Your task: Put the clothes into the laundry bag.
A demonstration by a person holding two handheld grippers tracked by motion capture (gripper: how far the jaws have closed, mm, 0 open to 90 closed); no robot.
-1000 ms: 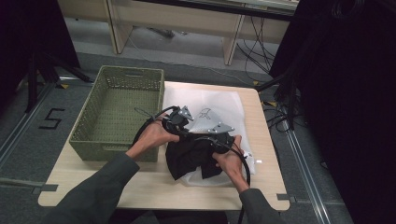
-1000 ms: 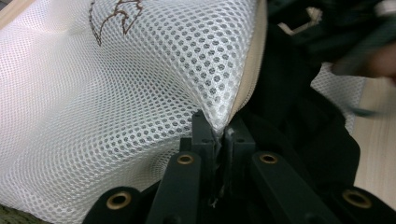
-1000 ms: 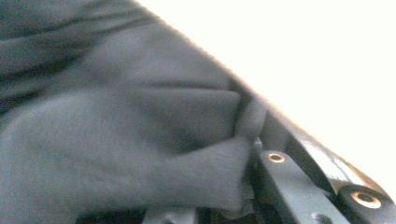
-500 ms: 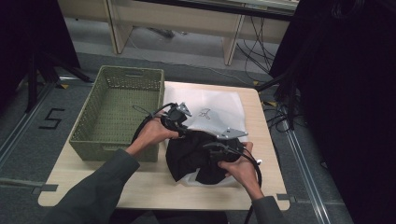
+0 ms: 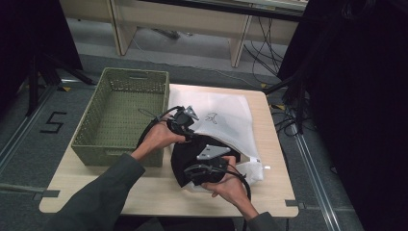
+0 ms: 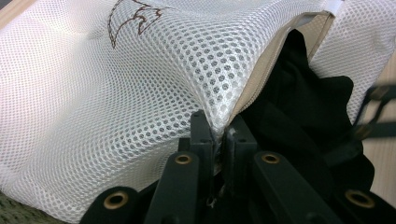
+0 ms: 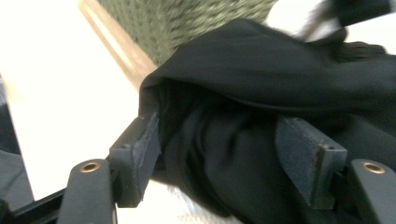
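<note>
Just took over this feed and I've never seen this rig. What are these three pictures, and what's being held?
No robot: a person holds a two-jaw gripper in each hand. The high view looks down on the light wooden table; the two gripper views look along each gripper's jaws. On the table sit an olive-green woven basket, a white mesh laundry bag and a black garment at its mouth. The left gripper pinches the bag's edge. The right gripper is open around the garment.
</note>
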